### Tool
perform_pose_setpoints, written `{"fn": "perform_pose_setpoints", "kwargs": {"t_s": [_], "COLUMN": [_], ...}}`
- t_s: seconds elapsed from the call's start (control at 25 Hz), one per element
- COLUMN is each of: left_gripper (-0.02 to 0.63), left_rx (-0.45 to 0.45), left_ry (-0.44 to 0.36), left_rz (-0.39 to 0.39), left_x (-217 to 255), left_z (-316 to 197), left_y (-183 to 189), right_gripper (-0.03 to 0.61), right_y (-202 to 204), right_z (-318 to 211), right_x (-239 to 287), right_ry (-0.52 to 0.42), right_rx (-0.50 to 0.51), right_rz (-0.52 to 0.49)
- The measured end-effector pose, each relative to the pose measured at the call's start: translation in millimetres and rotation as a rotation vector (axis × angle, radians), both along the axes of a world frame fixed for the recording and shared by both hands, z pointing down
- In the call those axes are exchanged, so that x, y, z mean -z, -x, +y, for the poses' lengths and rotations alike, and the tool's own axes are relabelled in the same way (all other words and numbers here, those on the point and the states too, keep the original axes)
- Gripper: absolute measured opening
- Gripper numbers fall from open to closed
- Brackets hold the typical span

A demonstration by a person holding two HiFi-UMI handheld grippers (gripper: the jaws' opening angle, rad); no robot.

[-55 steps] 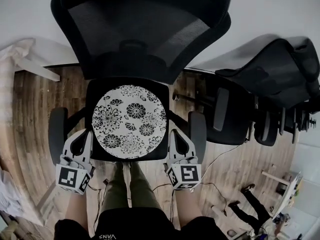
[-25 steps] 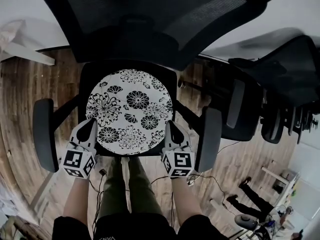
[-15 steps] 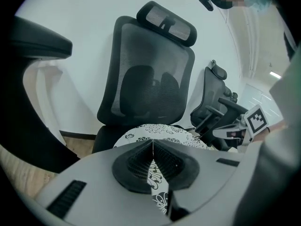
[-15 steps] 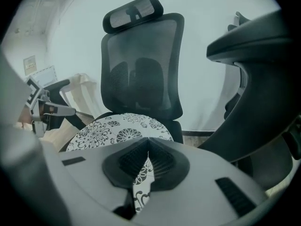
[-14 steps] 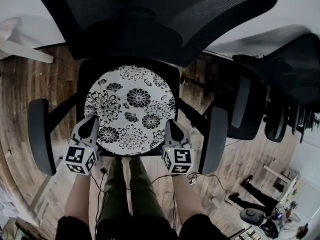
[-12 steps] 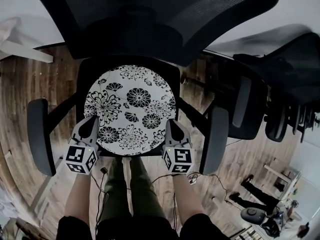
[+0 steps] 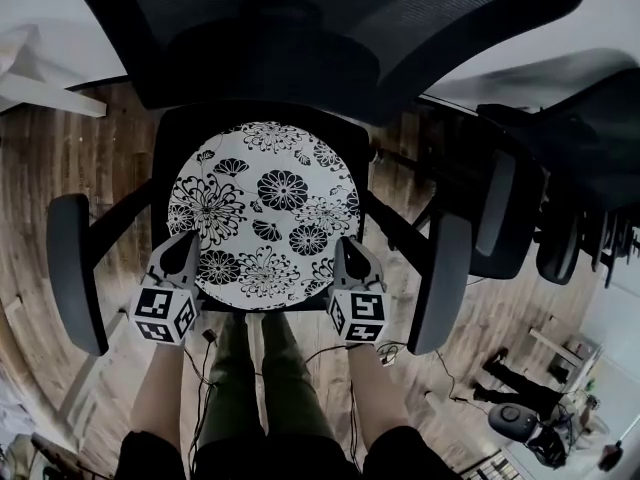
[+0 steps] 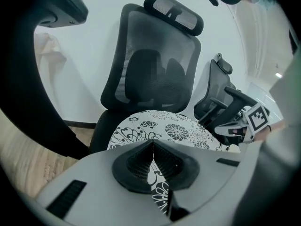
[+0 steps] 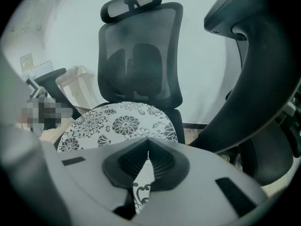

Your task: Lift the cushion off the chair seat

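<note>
Here the round black-and-white floral cushion is lying flat on the black seat of the mesh-backed office chair, covering most of it. The left claw is sitting at the cushion's front left edge and the right claw at its front right edge. Each has its jaws pressed together tip to tip and is gripping nothing. The chair's armrests are flanking both claws above the wooden floor.
</note>
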State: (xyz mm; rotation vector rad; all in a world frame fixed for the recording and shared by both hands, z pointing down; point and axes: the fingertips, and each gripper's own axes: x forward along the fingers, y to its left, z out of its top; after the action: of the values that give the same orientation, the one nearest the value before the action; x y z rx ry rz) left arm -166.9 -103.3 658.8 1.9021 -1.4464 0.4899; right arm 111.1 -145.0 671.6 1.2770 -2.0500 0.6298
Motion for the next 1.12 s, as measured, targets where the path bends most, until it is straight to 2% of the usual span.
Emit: {"fn": "perform_pose_setpoints", "kwargs": {"t_s": [0.28, 0.64, 0.8, 0.84, 0.88, 0.92, 0.96, 1.04, 1.12], "left_gripper": [0.012, 0.014, 0.02, 0.036, 0.125, 0.223, 0.272, 0.335, 0.365], "left_rx": [0.007, 0.026, 0.043, 0.058, 0.077, 0.099, 0.122, 0.164, 0.189], "left_ry": [0.03, 0.111, 0.11, 0.107, 0.105, 0.106, 0.113, 0.138, 0.17], "left_rz": [-0.009, 0.003, 0.003, -0.006, -0.019, -0.036, -0.058, -0.106, -0.137], "left_x": [-17.0, -39.9, -40.7, -40.8, -41.4, -42.7, -44.6, -50.0, -56.9], "left_z": [3.8, 15.6, 17.5, 16.9, 16.4, 16.1, 16.4, 19.5, 24.7], "left_y": [1.9, 2.5, 3.8, 6.4, 10.2, 15.2, 21.4, 34.2, 43.2], "right_gripper": [0.018, 0.018, 0.021, 0.065, 0.173, 0.219, 0.25, 0.262, 0.265], "right_y": [-0.3, -6.7, -14.4, -18.8, -24.0, -29.6, -34.9, -42.2, -44.8], "right_z": [4.4, 20.4, 21.0, 19.4, 18.0, 16.9, 16.5, 18.0, 21.8], "right_x": [-13.5, -39.3, -37.5, -36.3, -35.5, -35.3, -36.1, -40.6, -46.9], "right_ry": [0.016, 0.104, 0.098, 0.088, 0.078, 0.071, 0.069, 0.087, 0.121], "right_rx": [0.004, -0.015, -0.058, -0.081, -0.106, -0.128, -0.144, -0.164, -0.172], "right_rz": [0.022, 0.026, 0.023, 0.03, 0.043, 0.061, 0.078, 0.09, 0.075]}}
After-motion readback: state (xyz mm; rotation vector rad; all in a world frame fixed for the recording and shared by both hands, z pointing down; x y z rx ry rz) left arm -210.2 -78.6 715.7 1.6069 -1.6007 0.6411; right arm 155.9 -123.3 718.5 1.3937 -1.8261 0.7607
